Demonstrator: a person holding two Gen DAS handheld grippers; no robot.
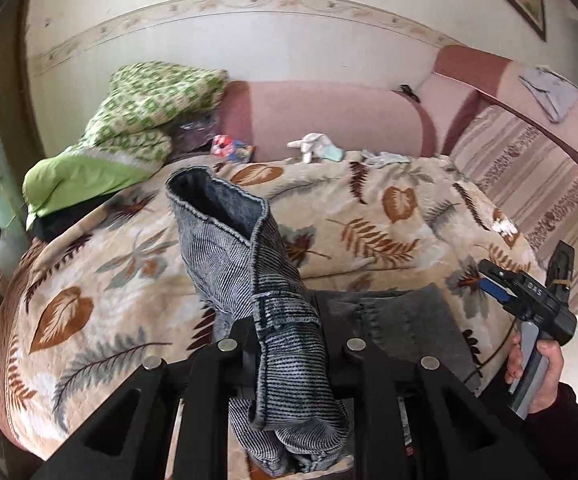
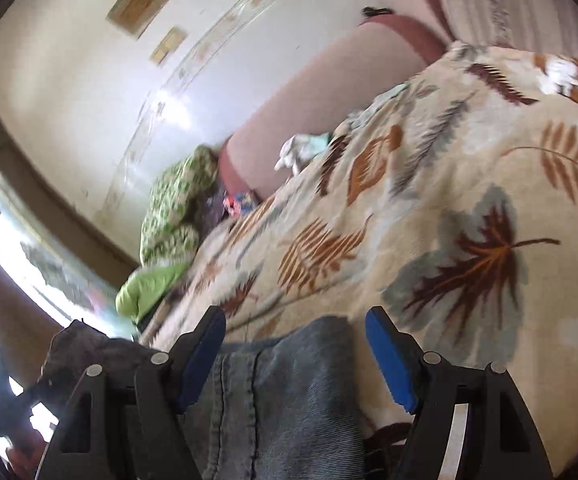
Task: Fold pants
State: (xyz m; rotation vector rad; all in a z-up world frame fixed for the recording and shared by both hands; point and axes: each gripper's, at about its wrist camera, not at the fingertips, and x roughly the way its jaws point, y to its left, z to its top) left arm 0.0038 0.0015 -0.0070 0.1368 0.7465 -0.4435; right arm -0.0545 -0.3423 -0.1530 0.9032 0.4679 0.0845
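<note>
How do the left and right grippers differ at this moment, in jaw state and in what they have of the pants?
The left gripper is closed on a bunched leg of the pants, lifted off the leaf-print blanket; the right gripper stands wide open. The left's pads press the denim; the right's blue pads clear the fabric between them. Both are black handheld tools over the same pants.

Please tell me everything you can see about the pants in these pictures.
The pants are grey-blue denim with a fine ribbed, faded look and stitched seams. The left gripper is shut on a bunched part, so one leg stands up, its hemmed opening gaping at the top. The rest lies on the leaf-patterned blanket. In the right wrist view, more denim sits between the open right gripper, whose pads do not press it.
</note>
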